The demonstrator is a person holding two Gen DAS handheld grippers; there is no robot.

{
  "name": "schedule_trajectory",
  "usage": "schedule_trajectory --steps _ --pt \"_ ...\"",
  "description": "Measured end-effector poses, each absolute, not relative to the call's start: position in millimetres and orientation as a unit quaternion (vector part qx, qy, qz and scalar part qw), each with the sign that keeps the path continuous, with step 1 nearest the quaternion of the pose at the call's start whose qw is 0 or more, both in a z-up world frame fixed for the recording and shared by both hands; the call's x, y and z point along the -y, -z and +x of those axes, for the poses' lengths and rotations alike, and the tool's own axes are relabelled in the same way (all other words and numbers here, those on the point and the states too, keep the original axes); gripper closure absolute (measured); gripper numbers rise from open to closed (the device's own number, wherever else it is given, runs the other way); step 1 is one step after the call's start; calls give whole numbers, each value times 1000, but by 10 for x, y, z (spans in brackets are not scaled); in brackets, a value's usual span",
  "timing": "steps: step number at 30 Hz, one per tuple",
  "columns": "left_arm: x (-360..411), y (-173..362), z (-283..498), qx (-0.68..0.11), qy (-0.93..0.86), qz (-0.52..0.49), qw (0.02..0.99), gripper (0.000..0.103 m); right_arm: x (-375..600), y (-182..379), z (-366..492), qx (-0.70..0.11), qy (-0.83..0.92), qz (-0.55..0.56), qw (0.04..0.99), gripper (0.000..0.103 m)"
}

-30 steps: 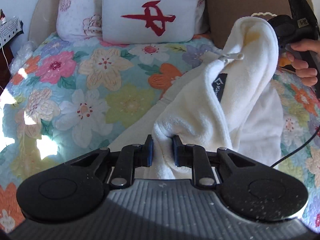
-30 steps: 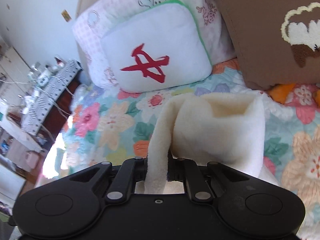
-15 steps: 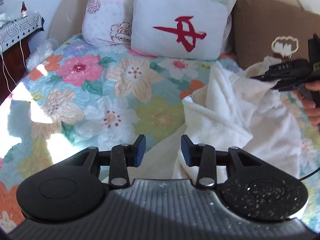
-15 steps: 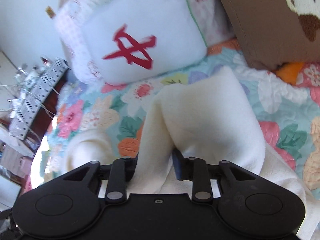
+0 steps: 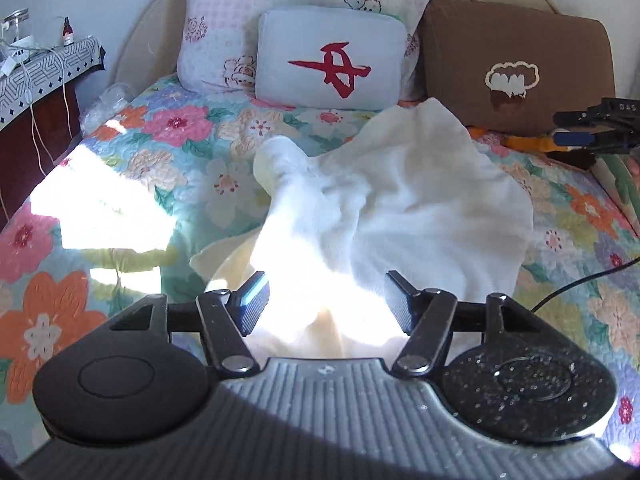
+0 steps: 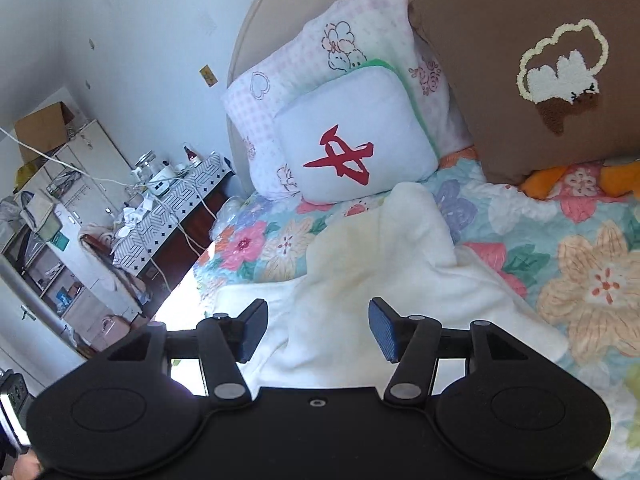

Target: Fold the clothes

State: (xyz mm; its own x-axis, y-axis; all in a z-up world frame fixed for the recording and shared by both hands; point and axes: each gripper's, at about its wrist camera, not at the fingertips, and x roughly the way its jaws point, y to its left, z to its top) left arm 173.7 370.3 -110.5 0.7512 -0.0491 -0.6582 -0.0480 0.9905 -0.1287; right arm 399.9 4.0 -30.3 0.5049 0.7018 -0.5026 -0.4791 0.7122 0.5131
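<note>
A cream fleece garment (image 5: 400, 208) lies rumpled in a heap on the floral bedspread (image 5: 168, 160). My left gripper (image 5: 326, 300) is open just above the garment's near, sunlit edge, holding nothing. In the right wrist view the same garment (image 6: 380, 280) lies below and ahead, and my right gripper (image 6: 318, 330) is open over it with nothing between its fingers. The right gripper (image 5: 592, 128) also shows at the far right of the left wrist view, raised above the bed.
At the head of the bed stand a white cushion with a red mark (image 5: 332, 64), a pink patterned pillow (image 5: 224, 24) and a brown cushion (image 5: 516, 64). A side table with bottles and cables (image 6: 168, 200) stands left of the bed. A black cable (image 5: 580, 280) crosses the bedspread at right.
Both grippers held the garment up a second ago. Both have opened and let it go, and it has dropped into a heap on the bed. Both grippers have drawn back.
</note>
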Motion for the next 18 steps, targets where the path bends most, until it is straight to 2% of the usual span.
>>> schedule_trajectory --steps 7,10,14,18 --pt "-3676 1174 1400 -399 -30 -66 914 38 461 136 3585 -401 -372 182 817 40" --pt "-3647 1231 1284 -410 -16 -102 906 38 470 159 3438 -433 -375 128 810 36" --pt "-3422 1548 1237 -426 7 -175 888 38 356 559 3255 -451 -357 64 815 35" --pt "-3231 1885 1222 -434 19 -250 865 38 285 1099 3251 -460 -329 74 821 35"
